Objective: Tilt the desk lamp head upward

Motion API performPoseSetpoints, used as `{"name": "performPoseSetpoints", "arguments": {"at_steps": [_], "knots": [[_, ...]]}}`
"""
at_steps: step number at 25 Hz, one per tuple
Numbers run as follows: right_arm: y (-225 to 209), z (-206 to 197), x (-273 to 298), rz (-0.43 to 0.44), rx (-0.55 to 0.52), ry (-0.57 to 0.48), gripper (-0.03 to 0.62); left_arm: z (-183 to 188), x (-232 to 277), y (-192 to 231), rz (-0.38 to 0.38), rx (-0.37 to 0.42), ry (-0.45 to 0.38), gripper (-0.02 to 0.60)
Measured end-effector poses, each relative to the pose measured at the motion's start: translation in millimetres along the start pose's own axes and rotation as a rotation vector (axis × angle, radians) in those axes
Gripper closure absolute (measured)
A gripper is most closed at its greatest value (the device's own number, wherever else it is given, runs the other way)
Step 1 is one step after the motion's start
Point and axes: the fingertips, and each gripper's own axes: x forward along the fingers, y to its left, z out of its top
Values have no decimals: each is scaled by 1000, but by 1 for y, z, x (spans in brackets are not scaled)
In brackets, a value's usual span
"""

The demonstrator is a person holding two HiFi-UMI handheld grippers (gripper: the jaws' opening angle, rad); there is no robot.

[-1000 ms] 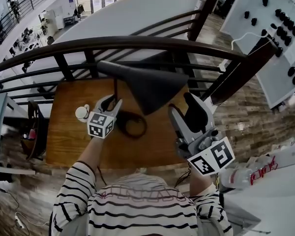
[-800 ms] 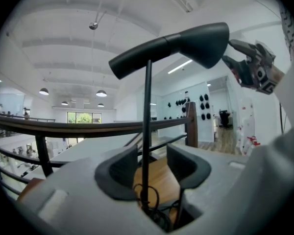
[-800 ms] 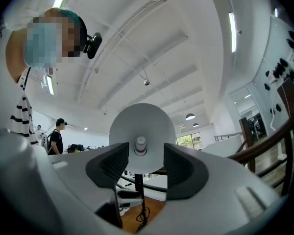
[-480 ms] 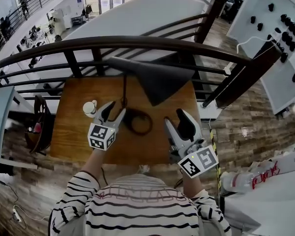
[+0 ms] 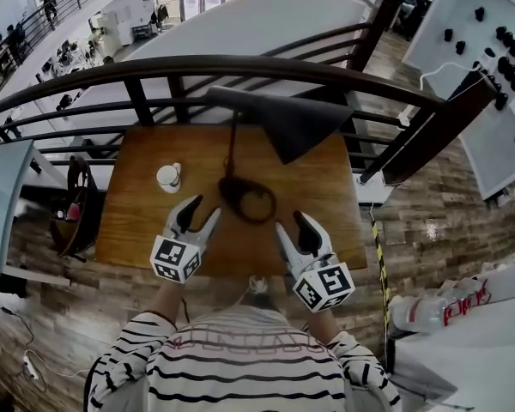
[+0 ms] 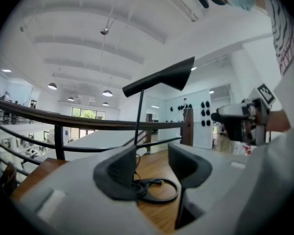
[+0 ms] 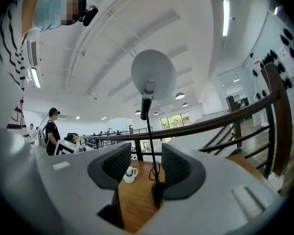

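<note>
By a dark railing, the lamp head (image 5: 296,123) is seen high above the wooden desk (image 5: 137,221). The left tool (image 5: 202,210), just opened, and the right tool (image 5: 292,223), just closed a little, are spread and empty. The thin lamp could be tipped if pushed hard.

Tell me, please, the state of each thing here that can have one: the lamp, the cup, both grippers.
Desk lamp head: tilted on its stem, held by no gripper, appears unlit.
Lamp base: flat on the table, untouched.
Cup: upright on the table, apart from the lamp.
Left gripper: open, empty; jaws have just been opening.
Right gripper: open, empty; jaws have just been closing a little.
</note>
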Motion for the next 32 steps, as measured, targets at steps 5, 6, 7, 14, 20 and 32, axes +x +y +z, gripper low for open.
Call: {"name": "performPoseSetpoints", "arguments": {"at_steps": [5, 6, 7, 14, 20, 32], "knots": [[17, -31, -9, -8, 17, 53, 435, -9, -31, -15, -16, -9, 14, 382], [21, -36, -11, -10, 20, 60, 441, -11, -37, -17, -19, -12, 17, 383], [25, -40, -14, -13, 24, 65, 448, -13, -43, -20, -24, -14, 18, 386], [43, -56, -25, -29, 30, 85, 484, -13, -74, -37, -50, -13, 1, 428], [61, -65, -32, -21, 36, 86, 562, -16, -98, -43, -57, -11, -5, 483], [80, -77, -30, -16, 76, 115, 594, -17, -124, -39, -60, -35, -4, 578]]}}
